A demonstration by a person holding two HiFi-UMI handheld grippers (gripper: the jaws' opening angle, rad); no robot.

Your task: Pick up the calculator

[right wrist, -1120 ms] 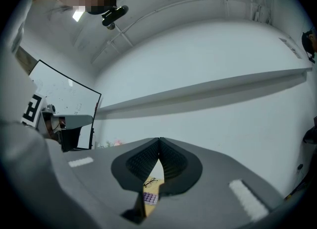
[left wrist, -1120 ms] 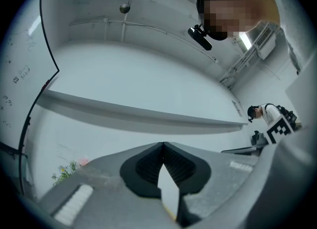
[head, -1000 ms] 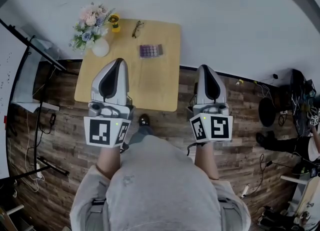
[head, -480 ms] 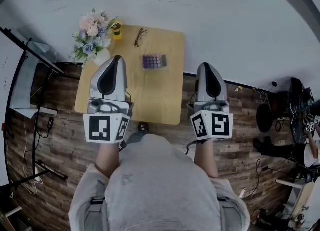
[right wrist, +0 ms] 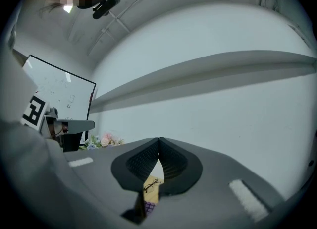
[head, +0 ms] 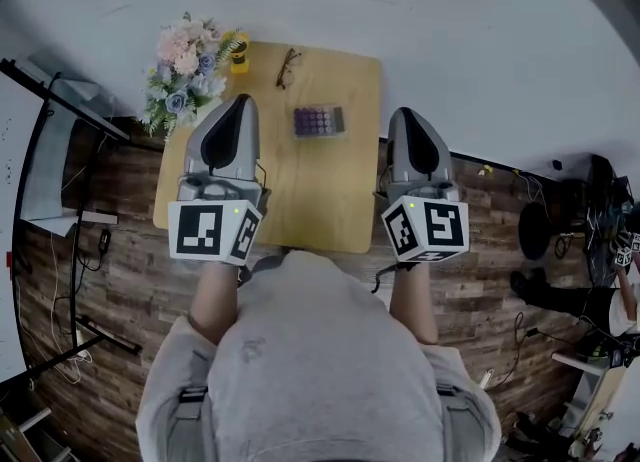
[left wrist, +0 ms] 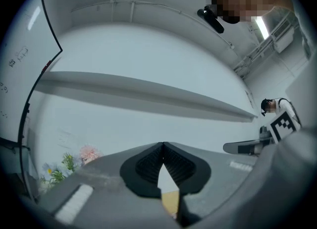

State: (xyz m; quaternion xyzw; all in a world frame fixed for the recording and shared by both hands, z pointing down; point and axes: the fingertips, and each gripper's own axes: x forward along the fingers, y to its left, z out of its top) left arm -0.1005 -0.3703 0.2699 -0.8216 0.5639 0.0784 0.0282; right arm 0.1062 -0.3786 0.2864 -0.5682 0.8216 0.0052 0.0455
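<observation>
The calculator (head: 319, 121), dark with purple keys, lies on the far half of the small wooden table (head: 320, 200). My left gripper (head: 232, 106) is shut and empty, hovering over the table's left side, left of the calculator. Shut and empty too, my right gripper (head: 409, 116) hangs over the table's right edge, right of the calculator. In the right gripper view the tips (right wrist: 159, 140) meet, and a sliver of the calculator (right wrist: 150, 206) and the eyeglasses (right wrist: 151, 185) shows below them. The left gripper view shows closed tips (left wrist: 162, 145) facing the white wall.
A bouquet of flowers in a white vase (head: 185, 62), a yellow bottle (head: 239, 51) and eyeglasses (head: 289, 66) sit along the table's far edge. A white wall lies beyond the table. A whiteboard stand (head: 60, 120) is at the left, cables and gear (head: 590, 220) on the wooden floor at the right.
Both grippers have moved forward over the table toward the wall, staying shut. The table and calculator now sit closer beneath them.
</observation>
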